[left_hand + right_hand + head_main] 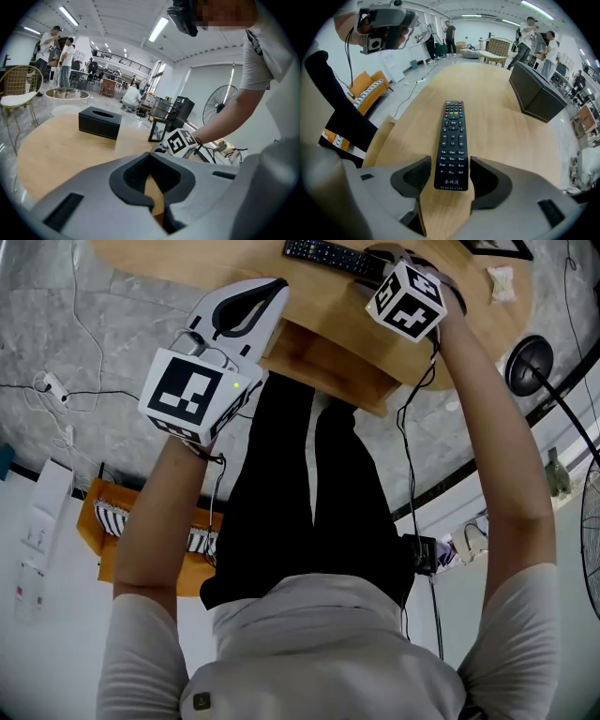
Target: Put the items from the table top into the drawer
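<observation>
Remote control (453, 140) labelled 全网通, lying between wide-open jaws of right tool (450, 165), ungripped, left tool (158, 206) closed, empty

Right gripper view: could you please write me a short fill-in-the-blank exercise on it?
The remote control lies between the right gripper's ____ jaws.
The tissue box beyond it is ____.
The table beneath both is made of ____.
Missing words: open; black; wood.
</observation>
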`<action>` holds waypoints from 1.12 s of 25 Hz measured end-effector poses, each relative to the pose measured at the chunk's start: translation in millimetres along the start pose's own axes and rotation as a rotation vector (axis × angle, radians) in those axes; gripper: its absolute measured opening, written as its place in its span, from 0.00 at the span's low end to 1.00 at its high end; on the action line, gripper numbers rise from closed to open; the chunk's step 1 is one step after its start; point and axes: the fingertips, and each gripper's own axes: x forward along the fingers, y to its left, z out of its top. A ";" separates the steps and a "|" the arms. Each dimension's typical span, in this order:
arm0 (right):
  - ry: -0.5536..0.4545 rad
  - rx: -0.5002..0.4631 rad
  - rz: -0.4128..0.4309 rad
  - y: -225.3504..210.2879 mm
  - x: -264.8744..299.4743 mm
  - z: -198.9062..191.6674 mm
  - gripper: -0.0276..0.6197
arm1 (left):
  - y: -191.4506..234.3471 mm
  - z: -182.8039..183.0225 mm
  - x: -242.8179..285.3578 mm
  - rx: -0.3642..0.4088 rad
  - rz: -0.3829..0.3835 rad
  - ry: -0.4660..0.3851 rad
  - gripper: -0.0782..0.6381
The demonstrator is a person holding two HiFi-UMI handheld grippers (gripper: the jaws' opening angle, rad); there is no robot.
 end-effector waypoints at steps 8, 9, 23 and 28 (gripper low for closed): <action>0.065 -0.056 -0.013 -1.0 5.3 -2.0 0.41 | 1.3 -7.0 -1.0 -0.024 -0.004 0.007 0.12; 0.072 -0.065 -0.014 -0.3 5.3 -1.9 0.41 | 1.6 -8.0 -1.5 -0.028 -0.002 0.008 0.12; 0.035 -0.045 -0.075 13.1 -4.5 -2.0 0.40 | -6.8 -13.0 -16.6 -0.042 0.022 -0.005 0.12; 0.008 -0.030 -0.086 29.5 -21.3 -3.8 0.40 | -20.4 -13.5 -25.0 -0.041 0.039 -0.019 0.12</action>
